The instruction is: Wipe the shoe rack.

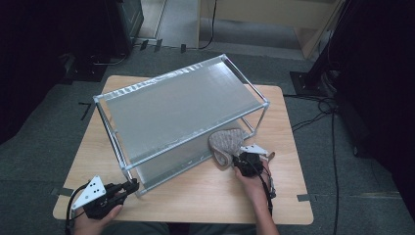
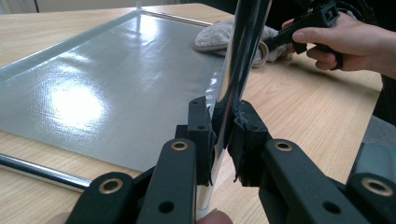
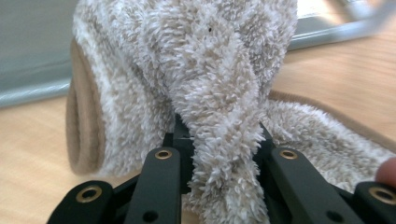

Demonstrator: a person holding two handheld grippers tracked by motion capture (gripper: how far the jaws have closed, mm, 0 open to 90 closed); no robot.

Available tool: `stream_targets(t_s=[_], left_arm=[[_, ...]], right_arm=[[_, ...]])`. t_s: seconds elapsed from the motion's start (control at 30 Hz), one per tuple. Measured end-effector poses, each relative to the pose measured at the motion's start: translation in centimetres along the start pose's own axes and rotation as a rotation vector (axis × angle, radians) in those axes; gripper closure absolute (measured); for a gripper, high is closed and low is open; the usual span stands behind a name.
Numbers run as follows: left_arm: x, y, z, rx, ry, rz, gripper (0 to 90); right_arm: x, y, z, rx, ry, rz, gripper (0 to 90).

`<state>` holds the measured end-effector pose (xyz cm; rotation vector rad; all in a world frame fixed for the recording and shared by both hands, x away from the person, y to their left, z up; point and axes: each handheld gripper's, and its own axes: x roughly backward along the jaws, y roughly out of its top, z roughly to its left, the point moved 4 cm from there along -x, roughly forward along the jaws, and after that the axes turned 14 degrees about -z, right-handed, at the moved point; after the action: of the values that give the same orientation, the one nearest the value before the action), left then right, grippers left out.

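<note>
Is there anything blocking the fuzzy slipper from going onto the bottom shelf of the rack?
Nothing visible does. The right gripper is shut on the fuzzy slipper at the lower shelf edge, and that shelf looks bare. The left gripper clamps the rack's corner post, off to the side.

Rack's upper shelf [image 1: 176, 105] hides most of the lower shelf and the surface under it. Fleece cloth [image 3: 205, 84] runs off the top edge of the right gripper view and covers the right gripper [image 3: 219, 140] pads. Chrome post [image 2: 238, 74] cut off at top in the left gripper view. Both forearms cropped at the high view's bottom edge.
</note>
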<state>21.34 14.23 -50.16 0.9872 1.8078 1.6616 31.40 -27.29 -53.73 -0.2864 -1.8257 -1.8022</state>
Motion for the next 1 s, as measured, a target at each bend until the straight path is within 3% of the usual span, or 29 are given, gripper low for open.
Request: stream_targets(t_s=[0.03, 0.1, 0.17, 0.27, 0.37, 0.47, 0.5, 0.63, 0.87, 1.0], left_arm=[[0.0, 0.0, 0.0, 0.000, -0.003, 0.000, 79.7], [0.0, 0.0, 0.0, 0.003, -0.006, -0.001, 79.6], [0.0, 0.0, 0.0, 0.002, -0.006, -0.001, 79.6], [0.0, 0.0, 0.0, 0.000, -0.006, -0.001, 79.6], [0.0, -0.1, -0.1, 0.004, -0.004, -0.005, 79.6], [0.0, -0.1, -0.1, 0.006, -0.004, -0.008, 79.6], [0.0, -0.1, -0.1, 0.007, -0.005, -0.008, 79.6], [0.1, -0.1, -0.1, 0.010, -0.004, -0.010, 79.5], [0.0, -0.2, -0.3, 0.017, -0.022, -0.008, 79.3], [-0.1, -0.2, -0.4, 0.018, -0.023, -0.008, 79.4]], right_arm=[[0.2, 0.3, -0.3, -0.011, -0.024, -0.025, 73.5], [0.4, 1.3, -0.3, -0.024, -0.023, -0.104, 73.3], [0.5, 2.5, -0.2, -0.007, -0.040, -0.152, 73.0], [-0.6, 3.8, -0.6, 0.008, -0.061, -0.179, 72.4], [-2.4, 3.7, -1.8, -0.046, -0.086, -0.150, 72.1], [-4.0, 2.7, -2.0, -0.014, -0.084, -0.092, 72.1], [-4.2, 2.4, -1.8, -0.002, -0.077, -0.098, 72.2], [-3.9, 2.0, -1.8, -0.003, -0.058, -0.060, 73.0], [-2.3, 1.0, -1.2, 0.063, -0.026, -0.031, 73.7], [-1.3, 0.5, -0.9, 0.064, 0.004, -0.006, 73.8]])
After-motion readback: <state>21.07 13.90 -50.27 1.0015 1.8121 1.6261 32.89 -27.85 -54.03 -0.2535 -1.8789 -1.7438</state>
